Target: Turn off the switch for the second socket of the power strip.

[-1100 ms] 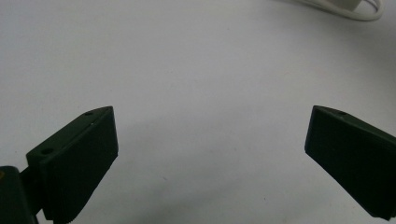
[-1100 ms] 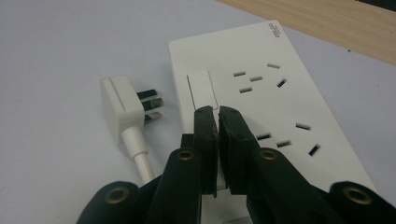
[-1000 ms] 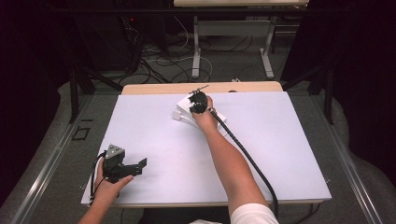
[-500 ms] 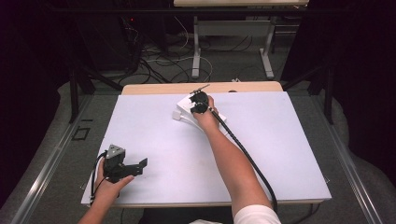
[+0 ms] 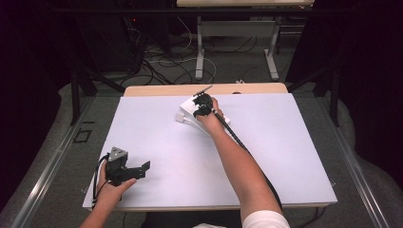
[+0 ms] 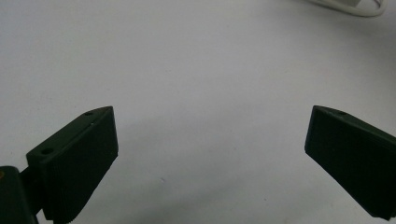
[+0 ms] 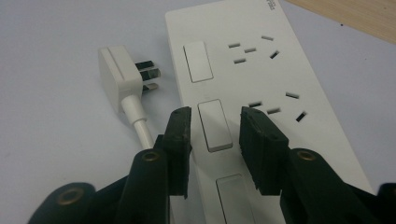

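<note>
Okay, left to right:
Left gripper [image 5: 138, 168]: near-left of the table [image 5: 285, 156], in the person's left hand [image 5: 110, 186], jaws spread wide, nothing between them (bare white surface under it).
Right gripper [image 7: 212, 130]: far middle of the table, jaws partly open, holding nothing, straddling the middle rocker switch [image 7: 214, 125] of the power strip [image 7: 289, 70].
Power strip: white, flat on the table near the far edge.
Plug [image 7: 125, 77]: white, three-pin, lying loose just beside the strip, pins toward it, cord [image 7: 140, 126] trailing back.

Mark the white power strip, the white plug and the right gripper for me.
White plastic power strip [image 7: 243, 28]: right gripper view, top face.
White three-pin plug [image 7: 116, 72]: right gripper view, body.
Right gripper [image 7: 215, 126]: right gripper view, between jaws.
</note>
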Demonstrator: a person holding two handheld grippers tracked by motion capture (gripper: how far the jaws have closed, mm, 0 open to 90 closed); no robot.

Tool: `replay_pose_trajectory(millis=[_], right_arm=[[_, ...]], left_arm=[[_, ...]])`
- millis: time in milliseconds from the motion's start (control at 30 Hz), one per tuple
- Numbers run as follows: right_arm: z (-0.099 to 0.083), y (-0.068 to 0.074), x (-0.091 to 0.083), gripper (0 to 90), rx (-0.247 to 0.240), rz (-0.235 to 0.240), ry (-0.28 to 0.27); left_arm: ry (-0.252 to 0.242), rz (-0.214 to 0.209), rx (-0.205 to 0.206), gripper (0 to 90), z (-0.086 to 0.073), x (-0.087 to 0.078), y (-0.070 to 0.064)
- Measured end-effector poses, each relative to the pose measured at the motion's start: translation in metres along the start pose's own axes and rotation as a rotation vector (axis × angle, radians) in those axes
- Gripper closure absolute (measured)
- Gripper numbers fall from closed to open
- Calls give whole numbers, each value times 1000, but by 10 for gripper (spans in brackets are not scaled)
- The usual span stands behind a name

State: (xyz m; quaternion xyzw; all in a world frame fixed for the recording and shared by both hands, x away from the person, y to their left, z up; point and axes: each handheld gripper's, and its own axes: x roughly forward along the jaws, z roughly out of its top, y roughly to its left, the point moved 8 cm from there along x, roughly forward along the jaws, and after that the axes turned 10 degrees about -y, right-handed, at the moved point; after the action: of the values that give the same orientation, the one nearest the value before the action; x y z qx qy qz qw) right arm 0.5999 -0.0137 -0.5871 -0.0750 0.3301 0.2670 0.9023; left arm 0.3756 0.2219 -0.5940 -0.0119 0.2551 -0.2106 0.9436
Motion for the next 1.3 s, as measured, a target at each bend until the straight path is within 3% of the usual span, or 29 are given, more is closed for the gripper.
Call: replay_pose_trajectory(millis=[200,233,333,467,533,567,667,700,733,767,833,1000,1033,1167,1267,1300], right_arm=[[0,2,-4,549,-7,2,22],[1,3,-3,532,-2,16,0],[-1,4,-7,493,-25,16,37],[-1,6,-8,438,-27,19,22],[-3,4,-13,411,-43,10,65],[-2,5,-12,400,-42,11,42],[-2,4,-16,378,-55,4,58],[-1,5,-15,372,-44,12,19],[-3,3,-21,371,-71,3,87],[-3,3,-23,368,-66,-12,97],[-1,4,-23,359,-71,2,52],[-2,6,-35,355,-83,9,83],[-1,6,-35,355,-86,20,56],[-1,6,-43,335,-95,28,52],[-4,6,-51,323,-89,43,89],[-3,7,-49,311,-86,57,37]], left_arm=[[3,1,1,25,0,0,0],[3,0,1,25,0,0,0],[2,2,0,25,0,1,0],[5,3,4,25,0,2,0],[4,2,3,25,0,2,-1],[5,2,4,25,0,2,-1],[4,7,7,25,-1,2,0],[-3,7,2,25,-1,2,-1],[7,6,3,25,-1,1,0],[10,6,7,25,-1,1,0],[9,10,2,25,-1,0,1],[11,9,4,25,-1,0,0],[8,7,3,25,-1,1,0],[1,12,2,25,-1,2,-1],[0,10,2,25,0,2,-1],[5,8,4,25,-1,2,-1]])
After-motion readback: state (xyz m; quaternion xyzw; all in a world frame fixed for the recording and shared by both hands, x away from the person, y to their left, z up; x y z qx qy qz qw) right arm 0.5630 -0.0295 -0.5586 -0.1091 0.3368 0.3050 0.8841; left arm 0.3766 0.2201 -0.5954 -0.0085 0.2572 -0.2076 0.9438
